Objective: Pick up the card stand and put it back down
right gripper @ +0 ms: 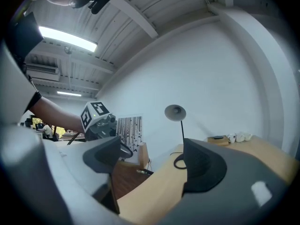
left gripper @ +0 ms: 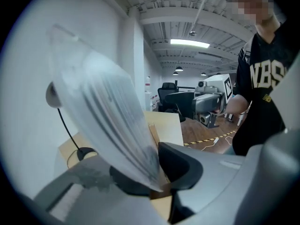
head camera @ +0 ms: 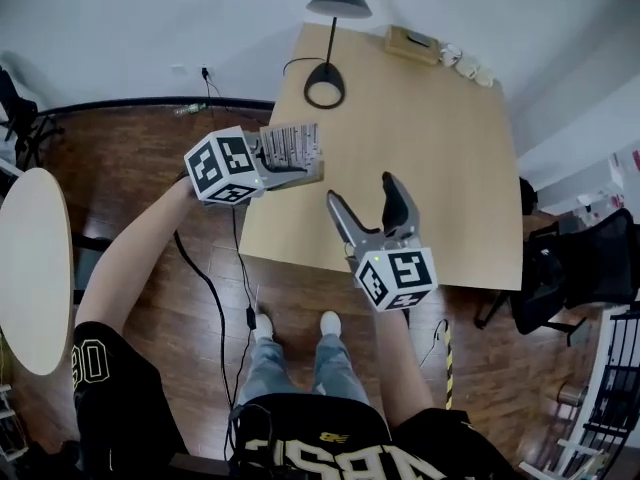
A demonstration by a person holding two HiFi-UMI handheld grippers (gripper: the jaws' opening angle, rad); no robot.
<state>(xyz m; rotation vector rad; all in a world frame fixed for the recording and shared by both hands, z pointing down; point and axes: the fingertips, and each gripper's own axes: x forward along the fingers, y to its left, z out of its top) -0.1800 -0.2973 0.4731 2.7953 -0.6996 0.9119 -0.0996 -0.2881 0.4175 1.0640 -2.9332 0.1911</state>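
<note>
The card stand (head camera: 292,148) is a clear sheet printed with black tree trunks, set in a small wooden base. My left gripper (head camera: 290,171) is shut on it near the base and holds it at the left edge of the light wooden table (head camera: 430,148). In the left gripper view the sheet (left gripper: 108,125) rises blurred between the jaws, with the wooden base (left gripper: 158,192) below the pads. The right gripper view shows the stand (right gripper: 129,132) up beside the table edge. My right gripper (head camera: 365,196) hangs open over the table's near edge, nothing between its fingers (right gripper: 199,165).
A black desk lamp (head camera: 326,86) stands at the table's far left. A flat box (head camera: 412,43) and small white cups (head camera: 468,65) sit at the far corner. A round white table (head camera: 32,268) is on the left, a black chair (head camera: 590,263) on the right, and a cable (head camera: 215,308) crosses the floor.
</note>
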